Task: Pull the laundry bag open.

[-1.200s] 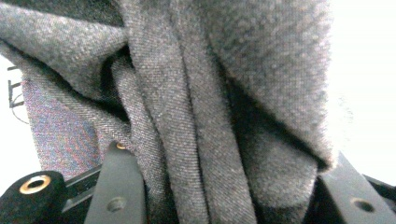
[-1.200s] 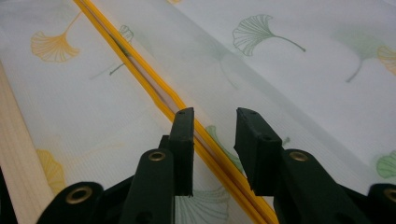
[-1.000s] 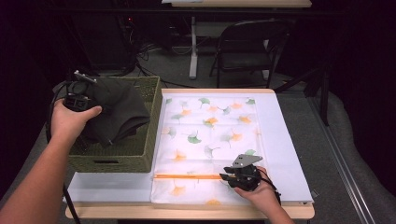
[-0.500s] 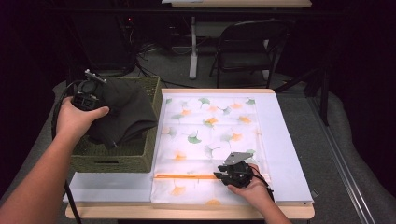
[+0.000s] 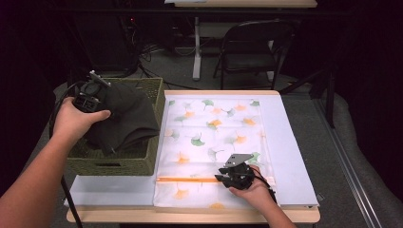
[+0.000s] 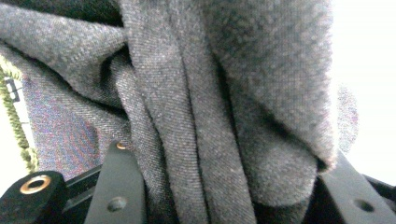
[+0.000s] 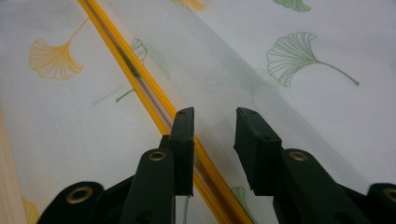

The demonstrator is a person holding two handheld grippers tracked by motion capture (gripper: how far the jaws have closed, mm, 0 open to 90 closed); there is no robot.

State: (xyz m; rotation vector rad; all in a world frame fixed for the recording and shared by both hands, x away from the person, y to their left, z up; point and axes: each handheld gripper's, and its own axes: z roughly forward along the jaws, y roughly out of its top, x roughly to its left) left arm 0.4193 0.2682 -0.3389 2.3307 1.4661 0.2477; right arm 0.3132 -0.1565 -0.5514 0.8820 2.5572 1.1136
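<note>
Two grippers, two jobs.

High view: left gripper (image 5: pixel 91 97) sits at 9 o'clock of the table, above the woven basket (image 5: pixel 114 164), with the dark grey garment (image 5: pixel 126 116) bunched in it and drooping partly over the basket's right rim. The patterned zip bag (image 5: pixel 214 137) lies flat on the table (image 5: pixel 294 142), centre. Right gripper (image 5: pixel 236 173) is at 6 o'clock of the bag, resting on it just beside the orange zipper strip (image 5: pixel 187 179).

Left gripper view: jaws clamped on a thick fold of the garment (image 6: pixel 210 116); several layers are pinched between them. Fabric looks like soft knit: light, limp, no stiffness, will sag and drag. My read is that a grip on one bunch won't control the loose ends. Better to take it near a folded edge or collar, and expect a tail to snag on the basket weave (image 6: pixel 14 121) at 9 o'clock.

Right gripper view: jaws narrowly parted, nothing between them. Zipper strip (image 7: pixel 140 88) runs from 11 o'clock down under the left jaw. Bag film (image 7: pixel 289 93) looks thin and slick, likely to slip; the zipper edge is the firmest thing to pinch for opening the mouth.
</note>
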